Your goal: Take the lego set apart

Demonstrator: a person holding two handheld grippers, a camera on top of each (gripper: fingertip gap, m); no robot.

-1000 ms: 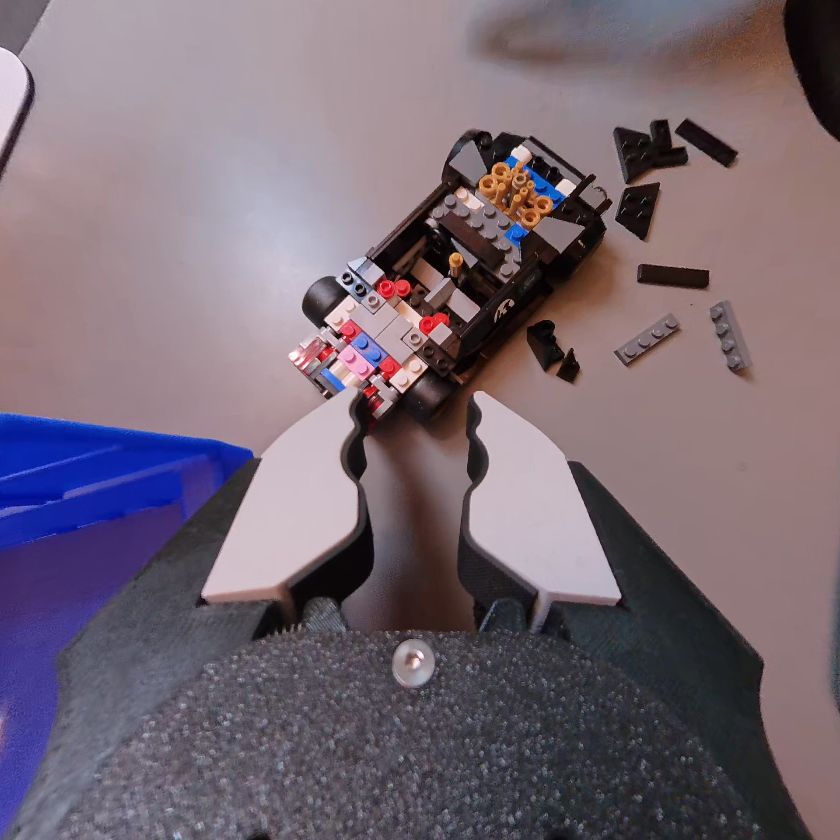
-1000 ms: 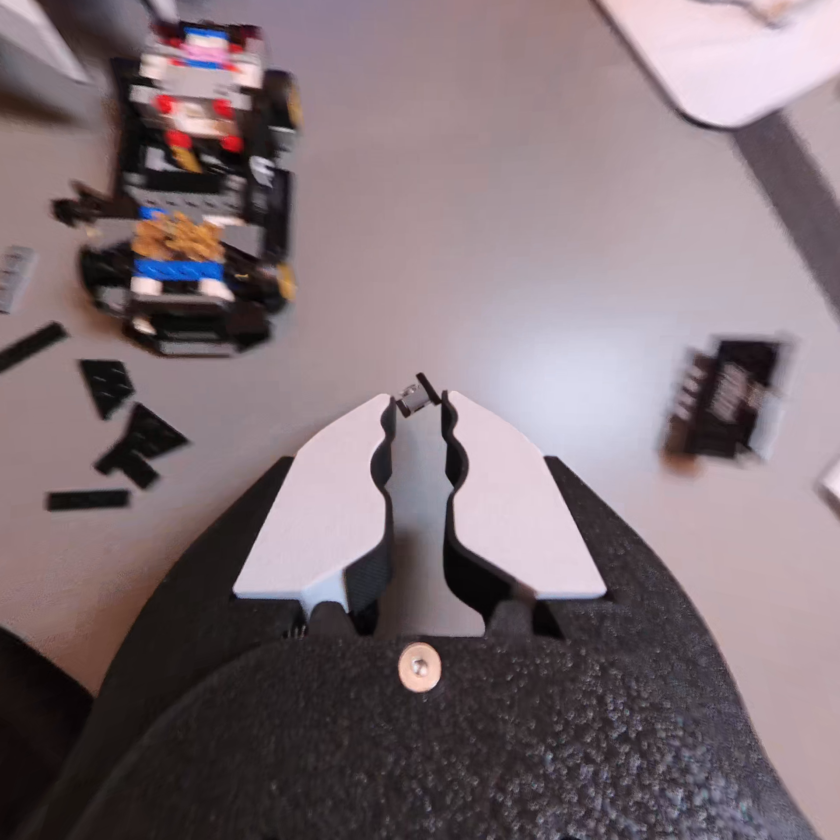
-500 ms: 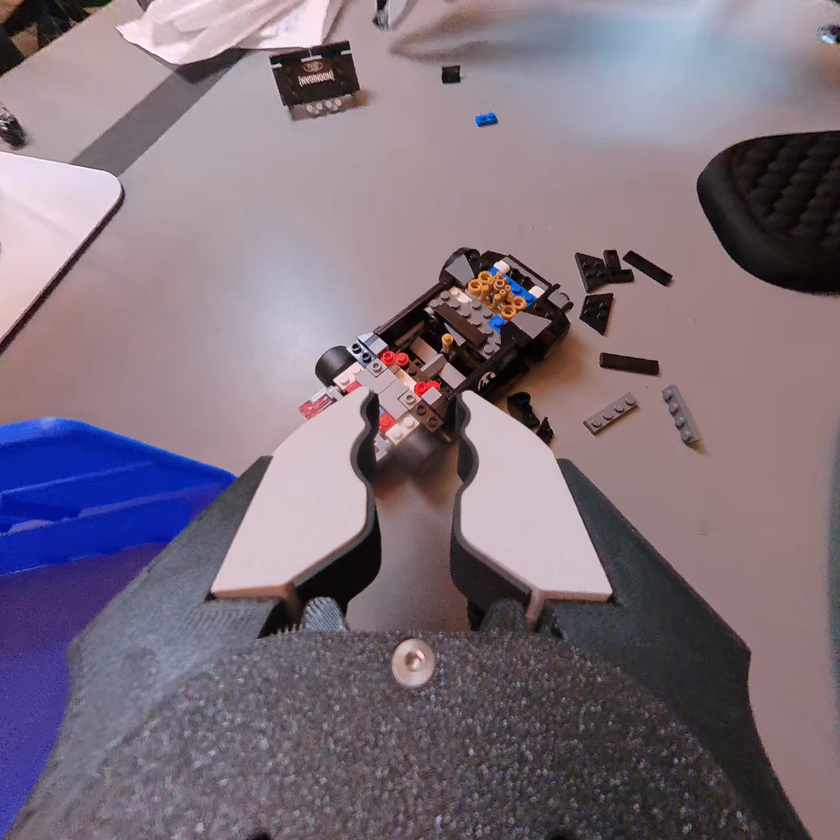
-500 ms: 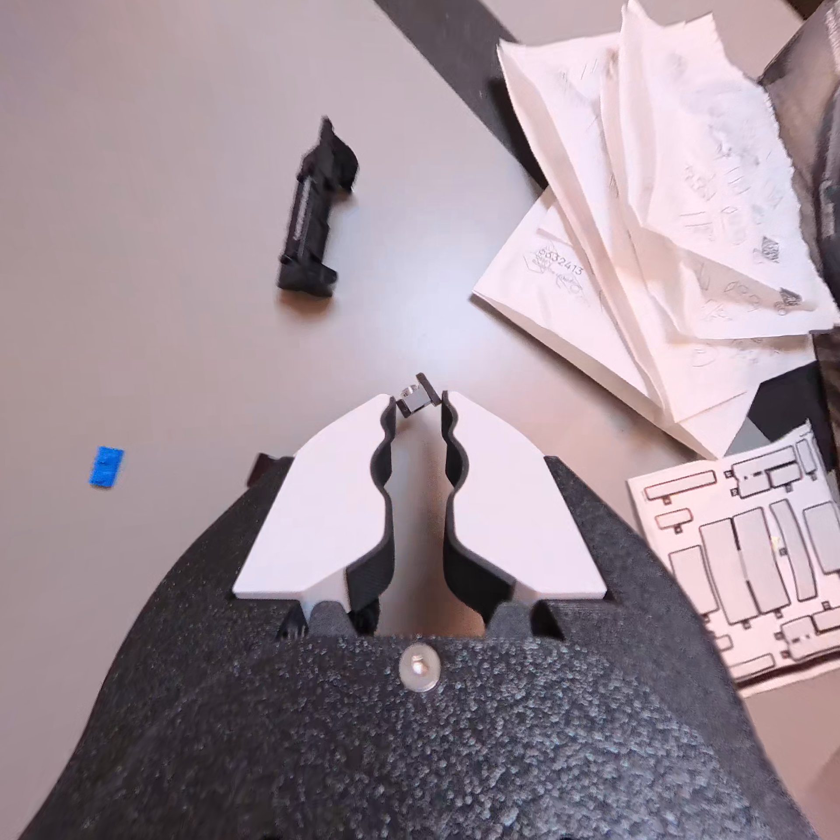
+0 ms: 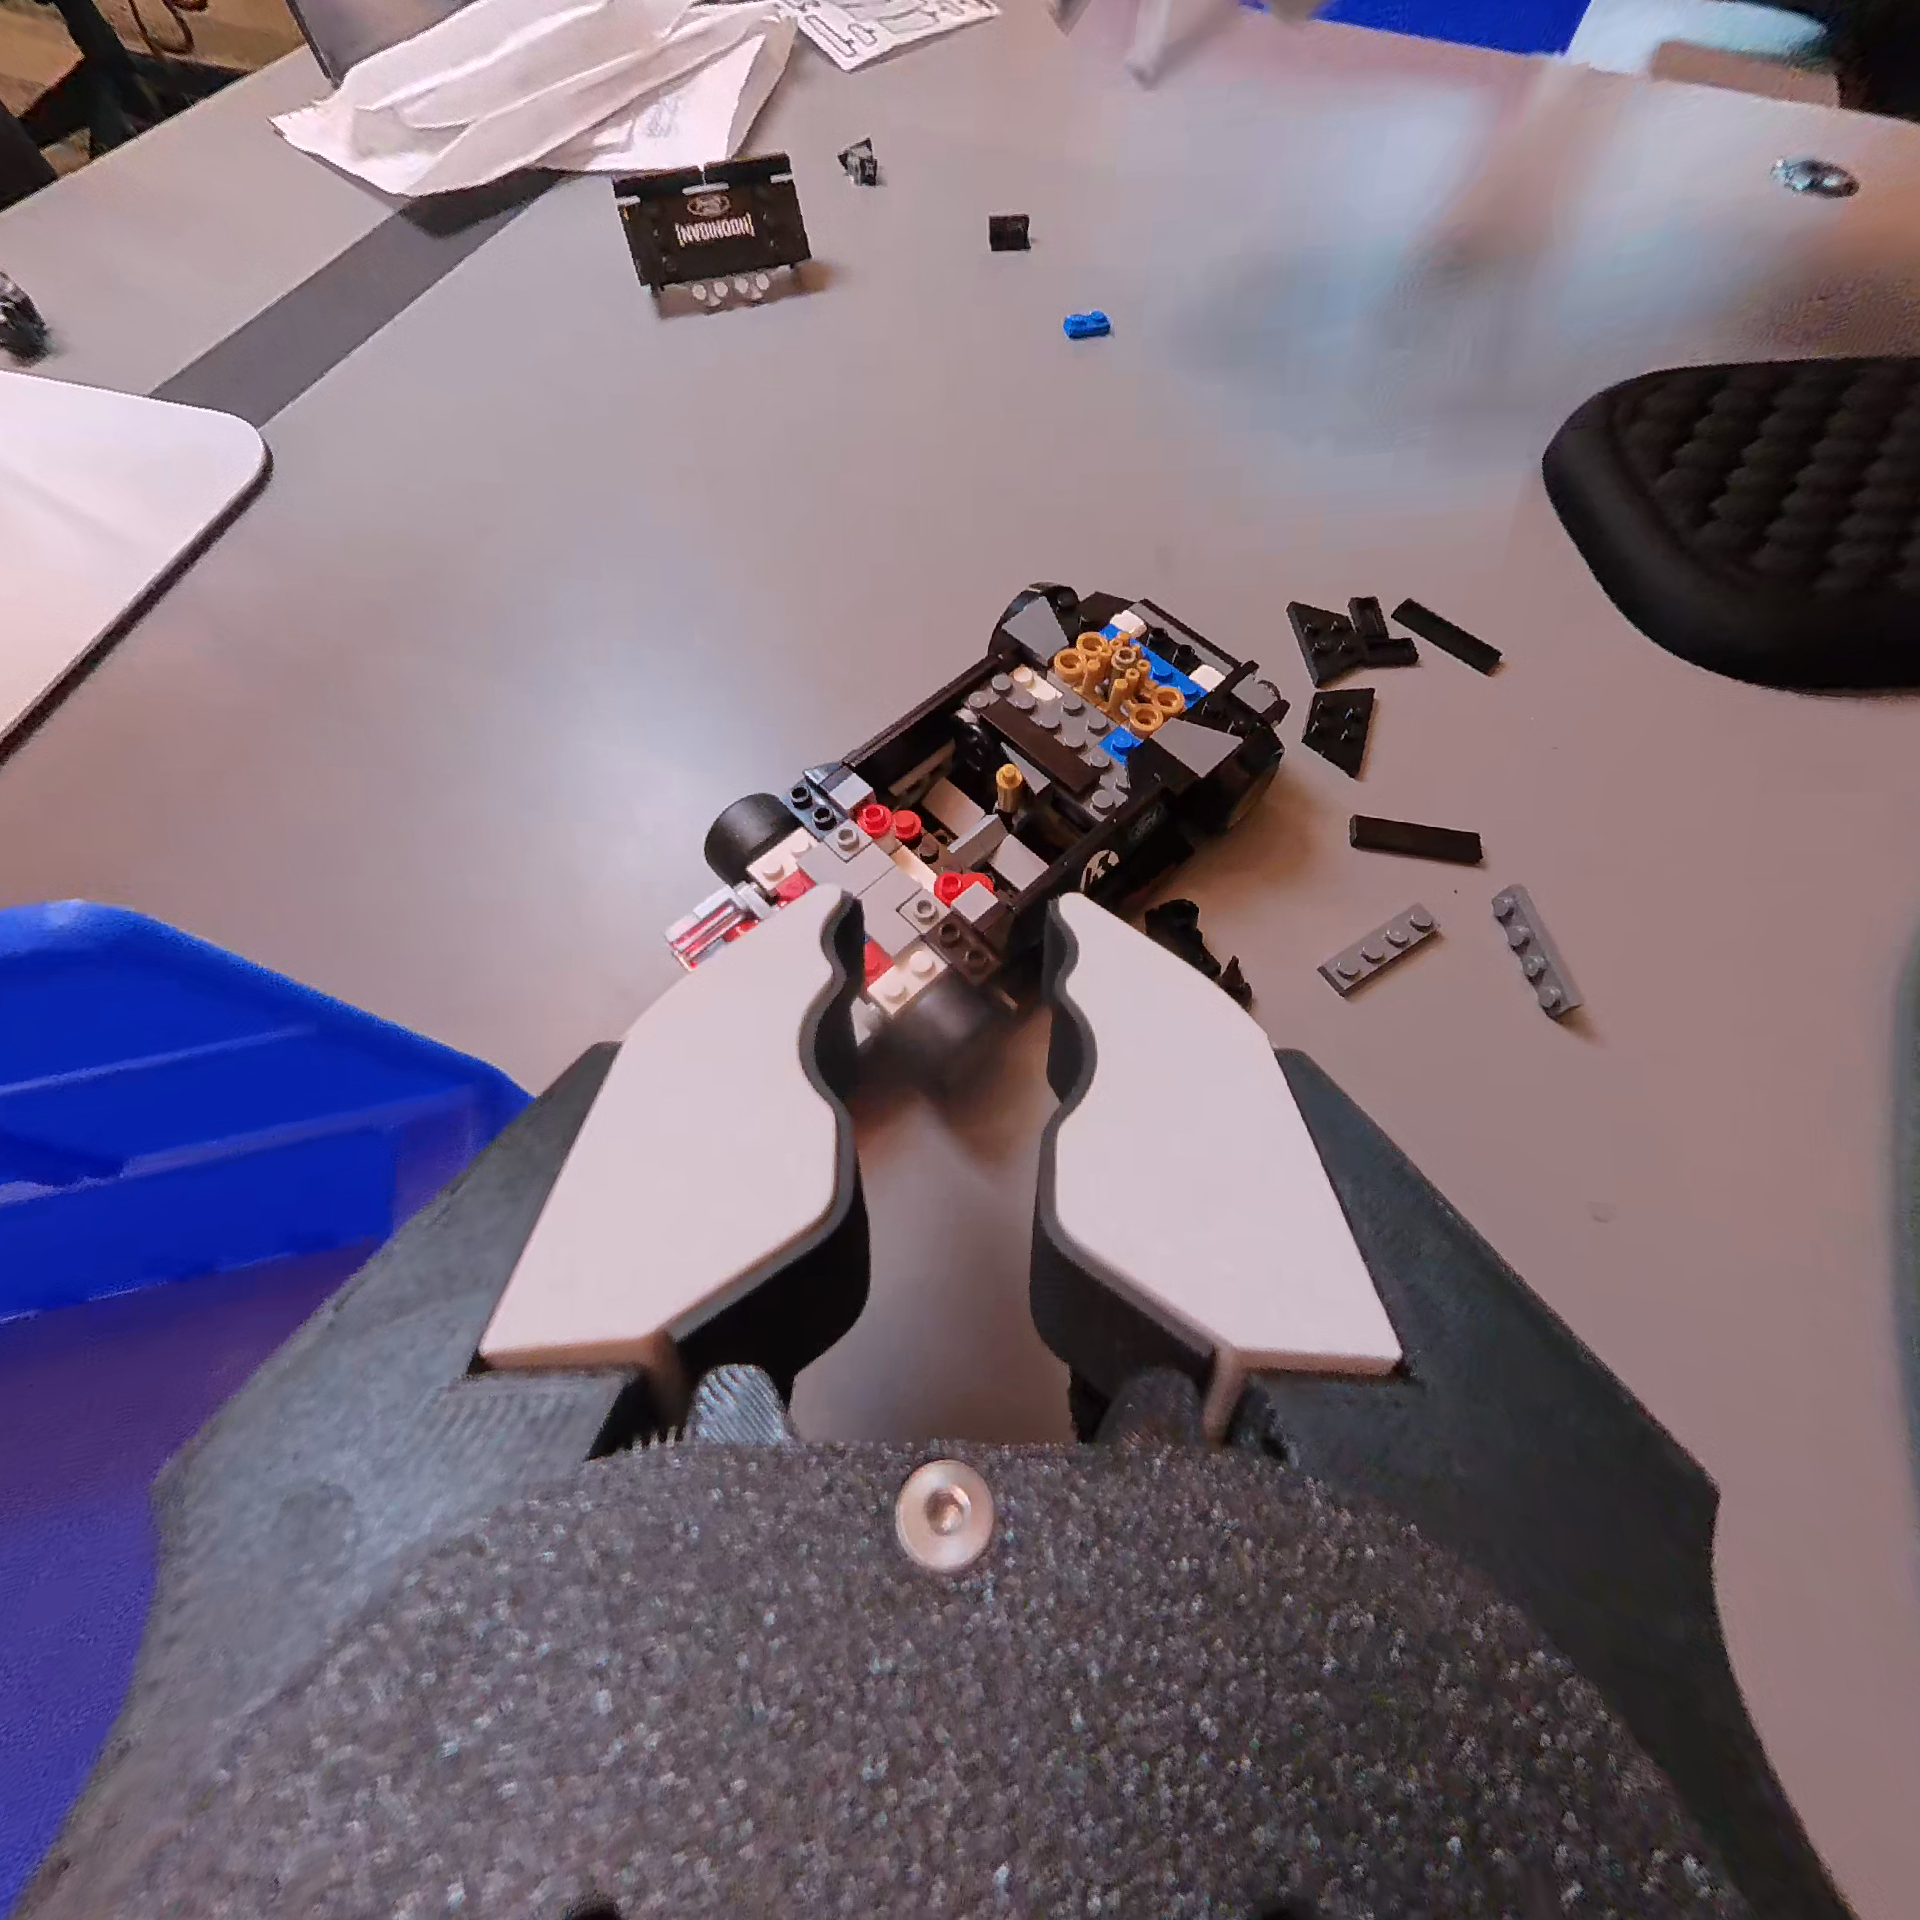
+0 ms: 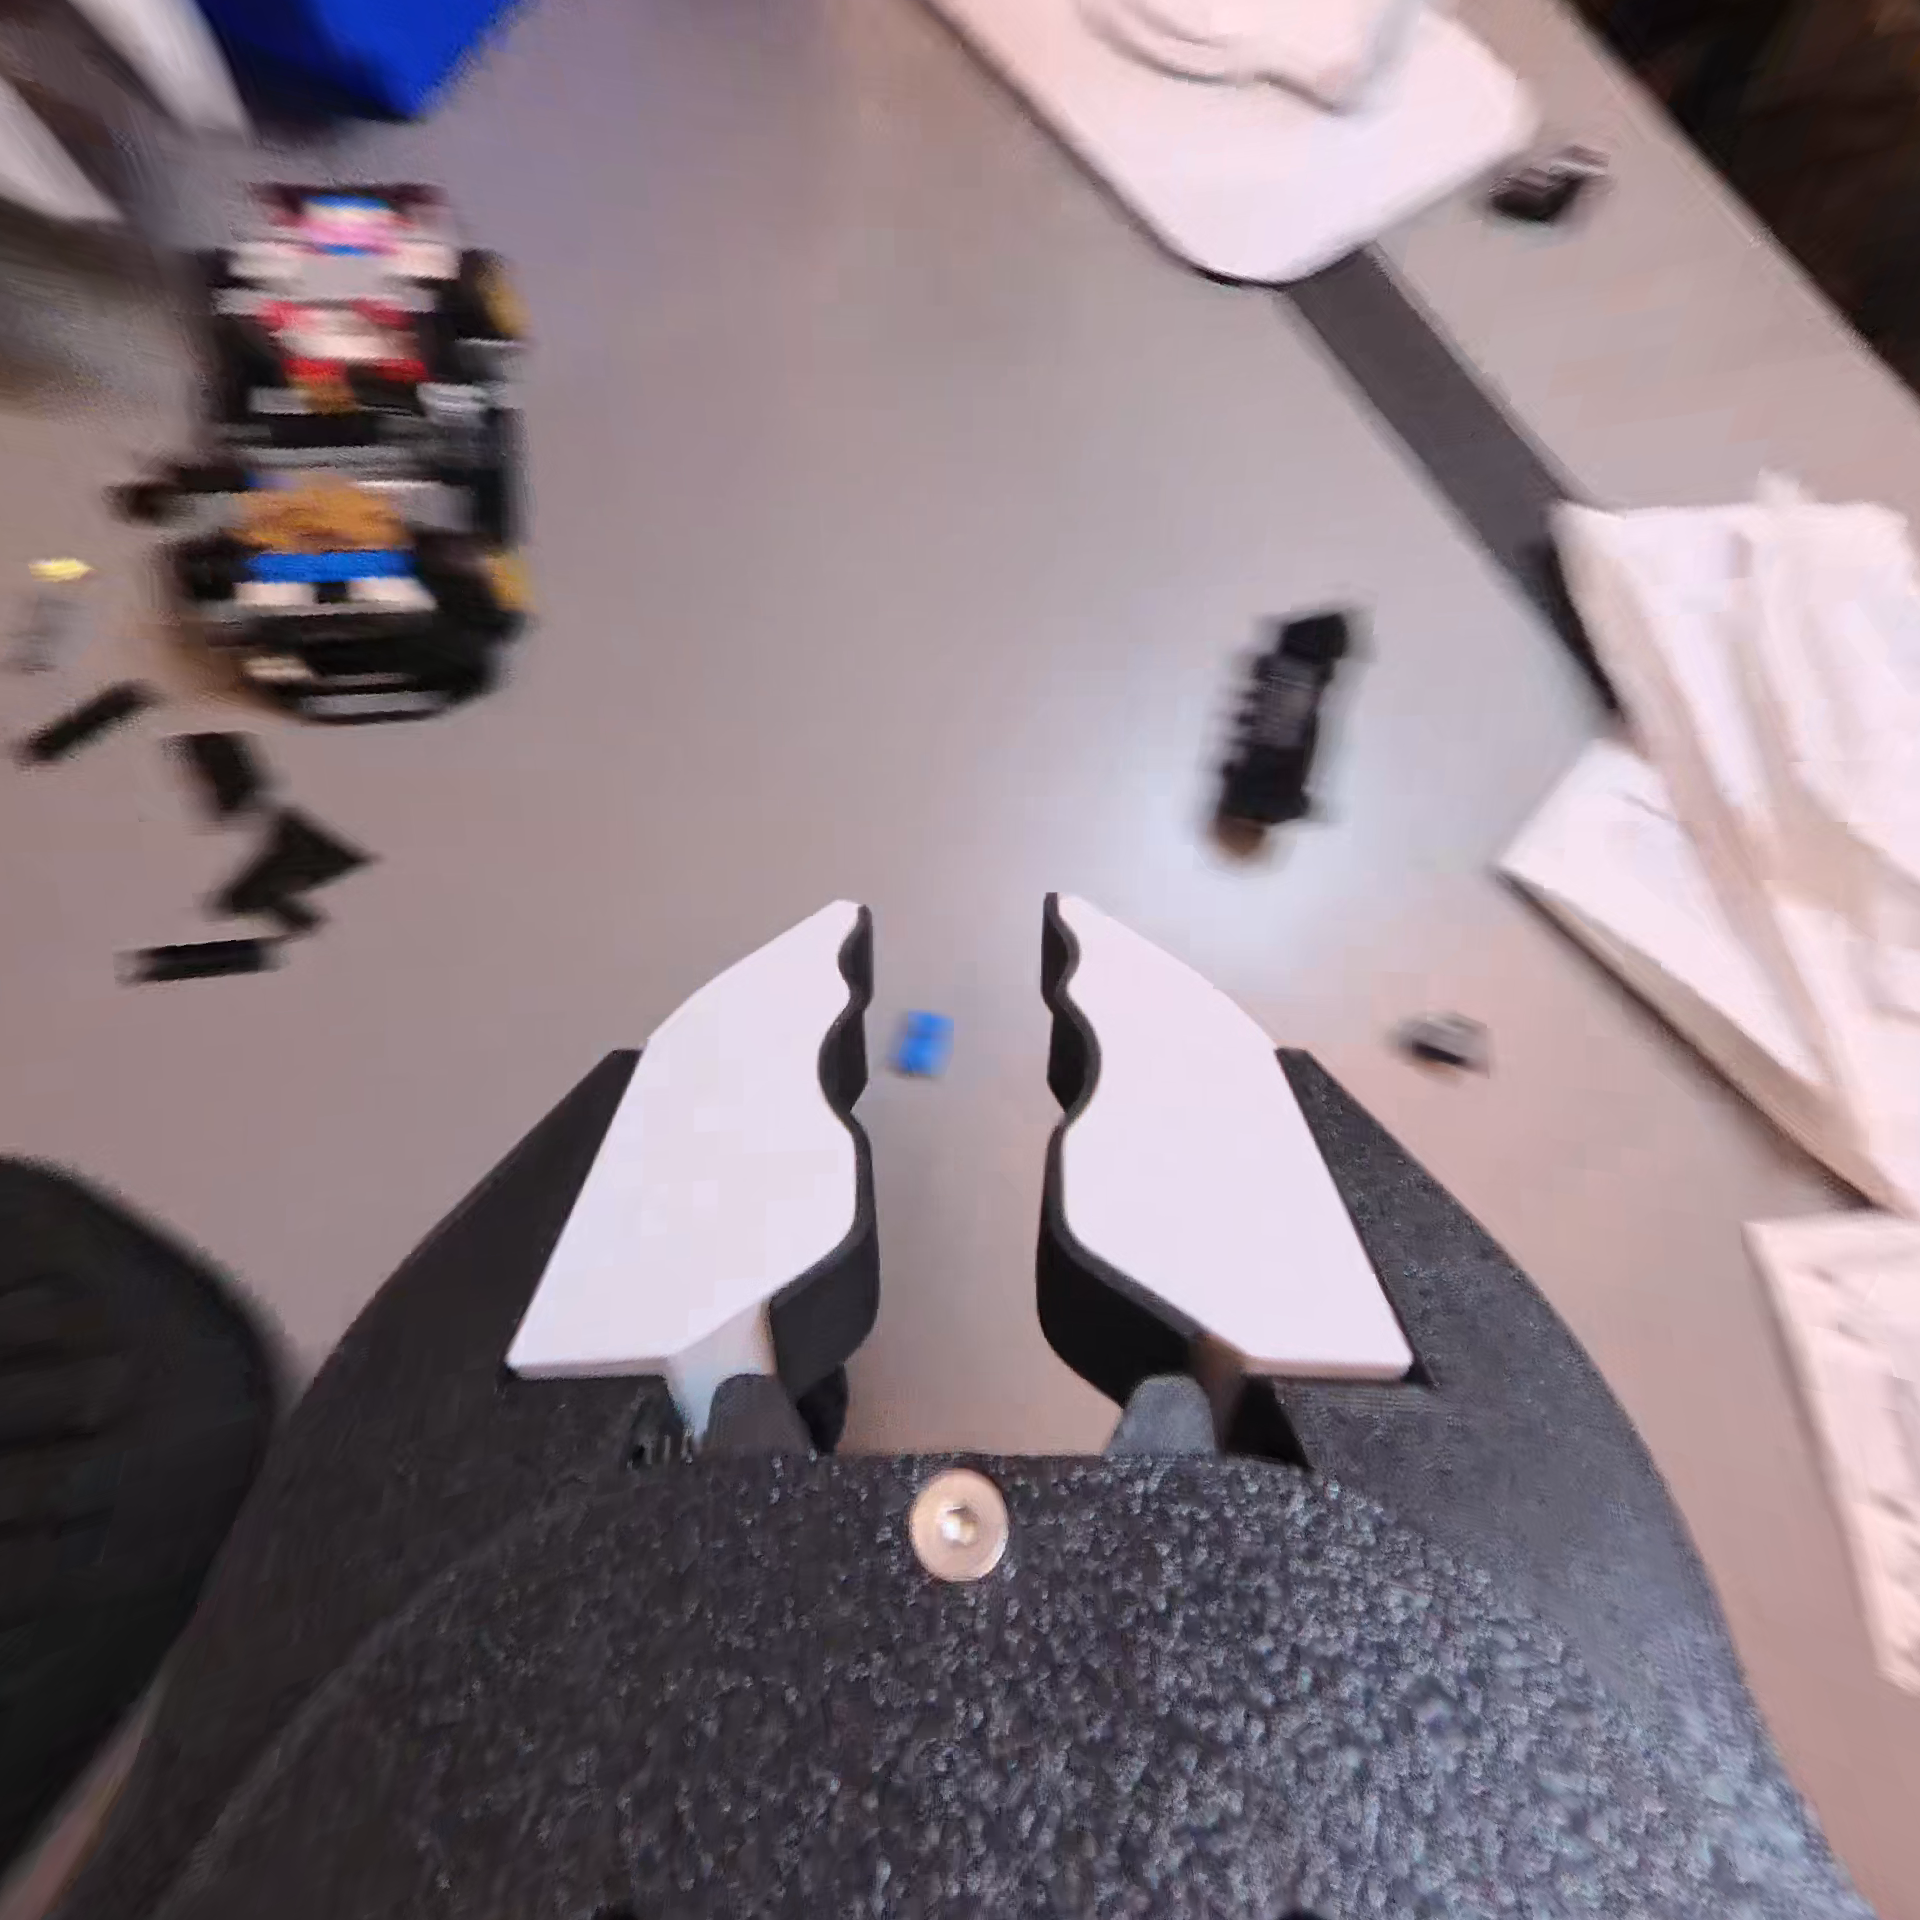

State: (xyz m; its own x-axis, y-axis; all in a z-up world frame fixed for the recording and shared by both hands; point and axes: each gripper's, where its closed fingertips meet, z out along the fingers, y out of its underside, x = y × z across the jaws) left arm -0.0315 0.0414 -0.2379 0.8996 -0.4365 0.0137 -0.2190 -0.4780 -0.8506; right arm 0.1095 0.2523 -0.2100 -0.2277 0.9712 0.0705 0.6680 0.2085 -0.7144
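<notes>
The half-stripped black lego car (image 5: 997, 790) lies on the grey table, its studs and coloured inner bricks showing. My left gripper (image 5: 951, 925) is open, and its fingers straddle the car's near end with the wheel between them. I cannot tell whether they touch the car. In the blurred right wrist view the car (image 6: 353, 457) is at the upper left. My right gripper (image 6: 954, 914) is open and empty above the table. A small blue piece (image 6: 921, 1041) lies on the table between its fingers.
Loose black plates (image 5: 1351, 665), a black tile (image 5: 1415, 840) and two grey plates (image 5: 1380, 948) lie right of the car. A blue bin (image 5: 208, 1091) is left, a black pad (image 5: 1756, 520) right. Farther off are a black studded panel (image 5: 715, 223), a blue plate (image 5: 1087, 325) and papers (image 5: 540, 83). Some 25 cm of space lies between my two pairs of fingers. Between my right fingertips and the blue plate (image 5: 1087, 325) there is roughly 8 cm. Look for it in the right wrist view (image 6: 917, 1042) too.
My right gripper opened and no longer holds the small dark piece, and it swung back towards the car. My left gripper moved forward over the car's near end.
</notes>
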